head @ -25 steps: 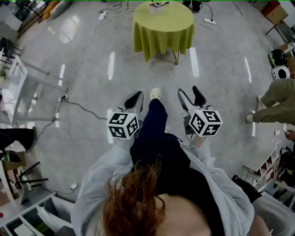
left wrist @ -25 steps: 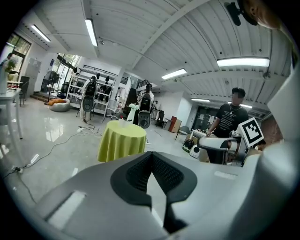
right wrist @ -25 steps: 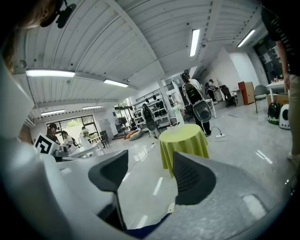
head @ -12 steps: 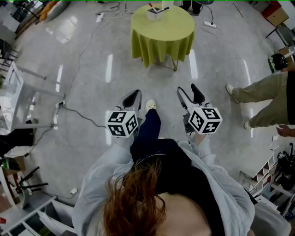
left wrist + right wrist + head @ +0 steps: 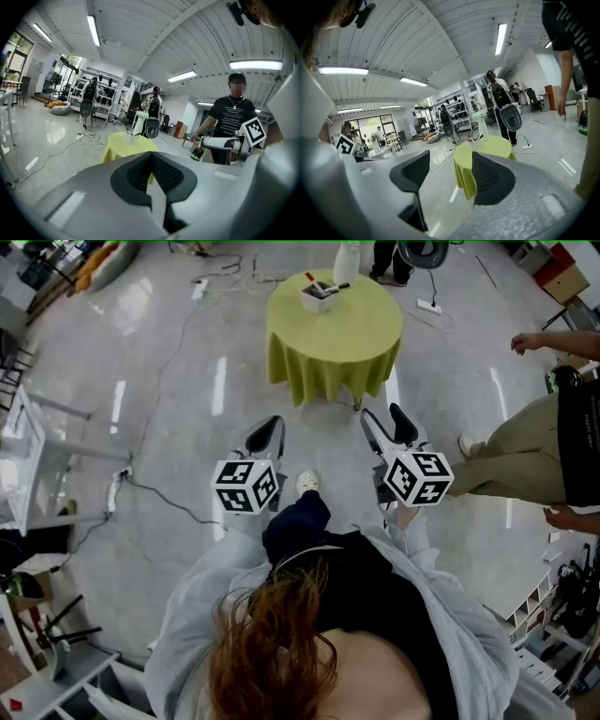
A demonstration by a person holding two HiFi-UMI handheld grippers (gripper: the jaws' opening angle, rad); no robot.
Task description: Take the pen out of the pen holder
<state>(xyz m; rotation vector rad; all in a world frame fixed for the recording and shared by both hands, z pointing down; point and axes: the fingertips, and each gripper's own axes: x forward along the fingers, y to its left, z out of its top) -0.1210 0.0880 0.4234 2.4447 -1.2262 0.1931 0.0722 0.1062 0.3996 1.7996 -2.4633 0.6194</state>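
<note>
Pens (image 5: 338,285): a couple of them poke out of the pen holder (image 5: 319,296), one with a red end and one dark. None are out yet.
Pen holder: it's a small white box standing upright toward the far edge of the table (image 5: 335,334). You can also spot it in both gripper views, tiny and far off.
Table: round, with a yellow-green cloth, well ahead of you across the floor (image 5: 169,381). A white vase (image 5: 347,261) stands just behind the holder.
Left gripper (image 5: 273,424): clenched, with the pads pressed together and nothing between them. You're holding it out in front, well apart from the table.
Right gripper (image 5: 382,415): released, with the jaws wide apart and empty. Through the gap its view shows floor and the near edge of the table.
You: standing, with one white shoe (image 5: 307,482) showing between the two grippers.
Bystander (image 5: 534,451): someone in khaki trousers and a dark top, off to your right.
Floor: glossy grey, with cables (image 5: 159,460) trailing on the left.
</note>
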